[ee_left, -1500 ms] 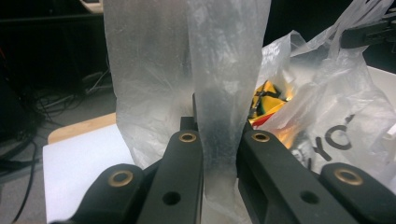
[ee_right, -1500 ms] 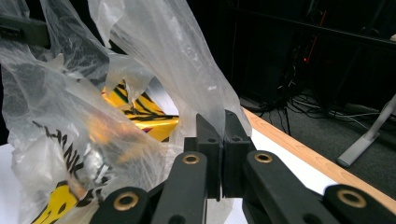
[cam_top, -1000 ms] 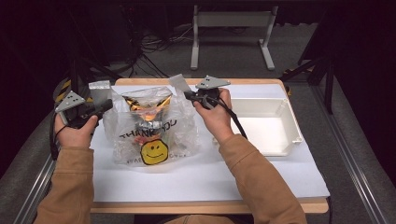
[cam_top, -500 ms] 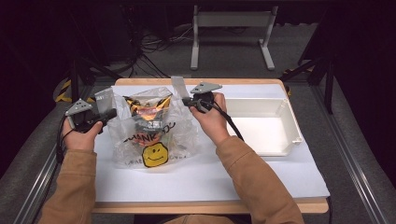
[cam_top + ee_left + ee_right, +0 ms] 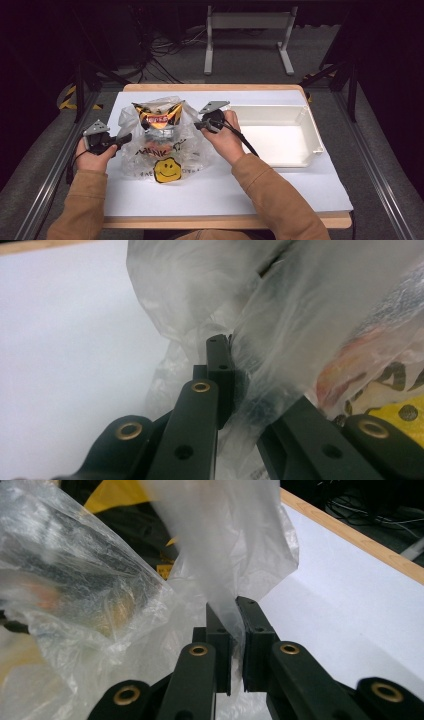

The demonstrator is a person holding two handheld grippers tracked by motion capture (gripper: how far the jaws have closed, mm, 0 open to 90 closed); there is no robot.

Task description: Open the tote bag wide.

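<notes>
A person in tan sleeves sits at the six o'clock edge of a white-covered wooden table [image 5: 280,200], a two-jaw gripper in each hand. Just ahead, left of centre, stands a clear crinkled plastic bag printed with a yellow smiley face [image 5: 167,169]. Inside it sits a yellow-and-black striped snack packet [image 5: 157,115], upright, its top showing through the bag's open mouth.

The left gripper [image 5: 120,139] is at the bag's nine o'clock side. In the left gripper view its jaws are drawn together on a fold of the bag's film [image 5: 235,375]. The right gripper [image 5: 199,125] is at the bag's three o'clock side; in the right gripper view its jaws [image 5: 234,625] stand almost closed, with a flap of the film pinched between them.

Compared with a second ago, the left gripper has dropped lower and moved out toward nine o'clock, while the right has stayed near the bag's upper edge. The bag now looks pulled wider and taller, which suggests the mouth is being spread open to reach the packet.

Farther off, at three o'clock, a shallow white rectangular plastic tray [image 5: 310,145] lies empty, well apart from the bag.
</notes>
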